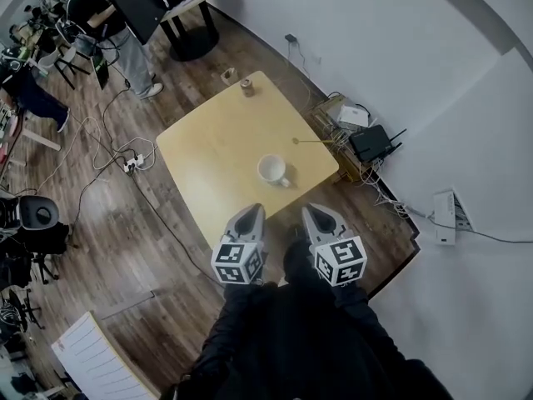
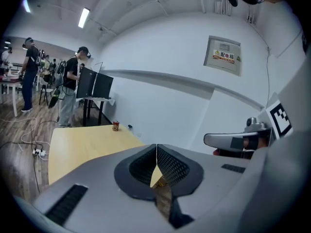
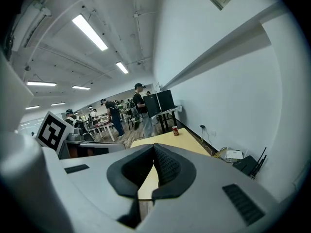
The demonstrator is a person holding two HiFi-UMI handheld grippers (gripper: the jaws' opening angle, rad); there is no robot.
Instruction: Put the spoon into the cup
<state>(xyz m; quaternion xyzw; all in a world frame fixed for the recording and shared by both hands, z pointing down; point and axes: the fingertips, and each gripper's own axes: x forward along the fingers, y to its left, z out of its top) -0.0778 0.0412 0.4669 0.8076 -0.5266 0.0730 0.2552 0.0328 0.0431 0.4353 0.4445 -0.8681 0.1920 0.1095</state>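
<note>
I am holding left gripper (image 1: 252,212) and right gripper (image 1: 314,212) closed, gripping nothing, near a smooth wooden table (image 1: 208,148) bearing a round white cup (image 1: 272,169) and a slim spoon (image 1: 315,141).

We see the left gripper (image 2: 156,150) with its jaws pressed together, nothing between them, and a yellow table (image 2: 82,147) beyond. A can (image 2: 115,125) stands at the table's far edge. The right gripper (image 2: 214,140) shows at right, and a person (image 2: 73,86) stands by monitors (image 2: 94,85).

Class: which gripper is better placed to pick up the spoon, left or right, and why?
Probably right. The spoon lies right of the cup, ahead of the right gripper; the left gripper would have to reach past the cup. Both are shut, empty.
</note>
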